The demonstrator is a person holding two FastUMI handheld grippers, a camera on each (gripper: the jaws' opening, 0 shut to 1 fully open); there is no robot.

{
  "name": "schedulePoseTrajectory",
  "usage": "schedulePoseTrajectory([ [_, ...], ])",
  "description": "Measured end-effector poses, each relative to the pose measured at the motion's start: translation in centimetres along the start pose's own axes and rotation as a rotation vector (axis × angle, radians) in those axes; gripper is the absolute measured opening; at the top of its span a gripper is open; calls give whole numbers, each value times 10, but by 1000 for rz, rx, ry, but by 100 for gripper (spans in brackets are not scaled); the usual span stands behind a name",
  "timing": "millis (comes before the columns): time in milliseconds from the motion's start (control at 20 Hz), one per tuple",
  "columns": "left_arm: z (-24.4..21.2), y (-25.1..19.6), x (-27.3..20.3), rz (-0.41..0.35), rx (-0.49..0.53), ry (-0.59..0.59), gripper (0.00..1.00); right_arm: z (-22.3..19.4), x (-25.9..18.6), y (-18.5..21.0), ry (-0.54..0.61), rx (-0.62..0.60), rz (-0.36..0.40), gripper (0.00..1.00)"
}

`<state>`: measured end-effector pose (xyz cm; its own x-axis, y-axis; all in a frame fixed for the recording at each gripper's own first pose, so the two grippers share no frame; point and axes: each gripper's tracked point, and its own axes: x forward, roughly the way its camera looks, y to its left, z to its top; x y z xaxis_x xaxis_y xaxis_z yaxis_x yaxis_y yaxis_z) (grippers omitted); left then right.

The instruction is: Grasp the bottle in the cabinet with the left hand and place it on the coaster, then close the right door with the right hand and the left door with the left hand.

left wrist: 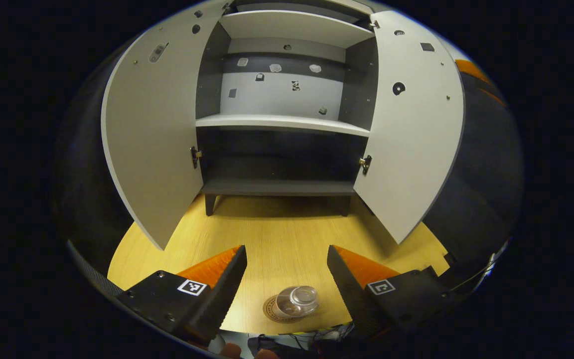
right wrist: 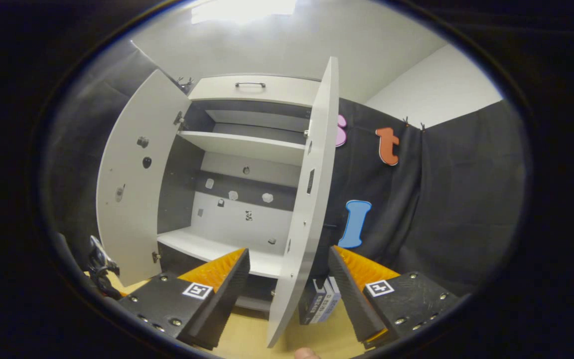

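Near the bench's front edge, bottle (left wrist: 298,300) sits on coaster (left wrist: 273,310); right gripper (right wrist: 288,271), fingers spread and empty, straddles right door (right wrist: 307,199) — push from outside, I'd say.

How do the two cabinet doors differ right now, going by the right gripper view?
The left door shows its broad inner face, swung wide from the cabinet. The right door shows nearly edge-on, its lower edge between the right gripper's open jaws, though no contact is plain. Both are pale panels, hinged and open.
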<state>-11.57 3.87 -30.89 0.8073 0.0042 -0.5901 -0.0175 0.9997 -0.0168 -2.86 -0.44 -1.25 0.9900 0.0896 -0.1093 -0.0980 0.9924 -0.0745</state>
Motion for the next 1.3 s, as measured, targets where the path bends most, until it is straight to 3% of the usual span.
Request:
schedulePoseTrajectory([
  [300, -41, -6, 10, 15, 68, 51, 100, -5, -3, 0, 39, -20, 17, 94],
  [1000, -101, -7, 42, 2, 44, 176, 100, -7, -7, 1, 68, -6, 5, 94],
  [1150, -100, -8, 44, 10, 65, 173, 78, -6, -7, -1, 67, -7, -1, 94],
  [1300, -102, -11, 44, 5, 106, 179, 77, -6, -8, -2, 62, -8, -4, 96],
])
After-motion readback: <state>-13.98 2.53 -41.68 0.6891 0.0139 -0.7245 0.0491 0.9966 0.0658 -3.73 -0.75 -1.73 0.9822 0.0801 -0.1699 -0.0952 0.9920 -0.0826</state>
